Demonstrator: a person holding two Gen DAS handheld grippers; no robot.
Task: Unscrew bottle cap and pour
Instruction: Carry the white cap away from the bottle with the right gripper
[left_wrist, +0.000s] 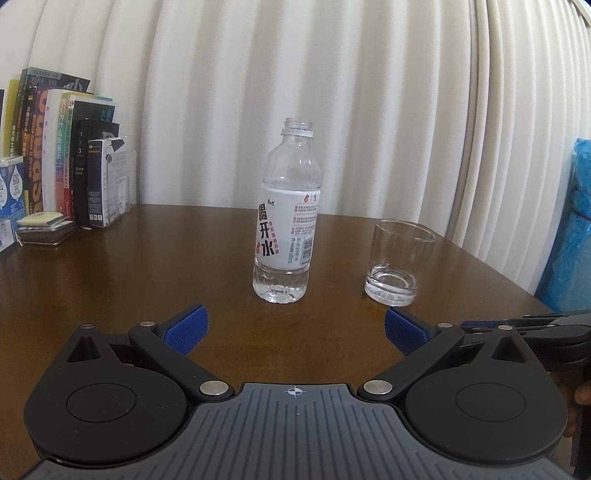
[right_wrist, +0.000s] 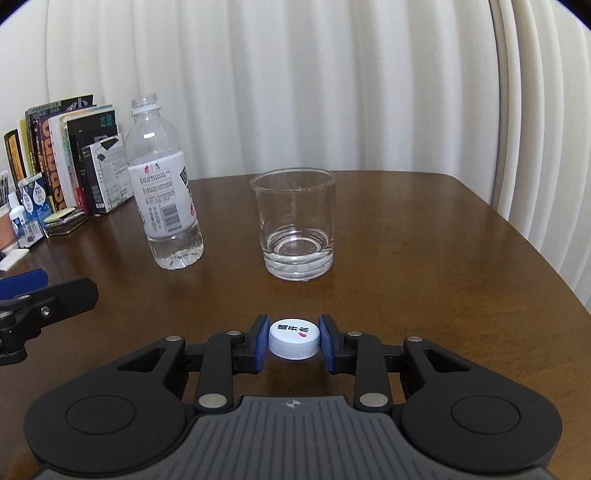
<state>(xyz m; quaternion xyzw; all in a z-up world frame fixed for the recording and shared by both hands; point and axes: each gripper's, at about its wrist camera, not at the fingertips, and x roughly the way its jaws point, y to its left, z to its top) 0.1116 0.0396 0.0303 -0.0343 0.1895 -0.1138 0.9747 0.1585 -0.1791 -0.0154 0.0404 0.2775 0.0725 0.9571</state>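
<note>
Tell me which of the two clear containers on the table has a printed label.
The bottle, standing uncapped left of the glass. A white label with dark print wraps its middle; the shorter, wider glass is bare.

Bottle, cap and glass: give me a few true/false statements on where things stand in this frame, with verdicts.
1. The bottle has no cap on its neck. True.
2. The right hand-held gripper is empty. False: it is shut on the white cap.
3. The left hand-held gripper grips the bottle. False: it is open, short of the bottle.
4. The glass stands upright on the table. True.
5. The bottle lies on its side. False: it stands upright beside the glass.
</note>
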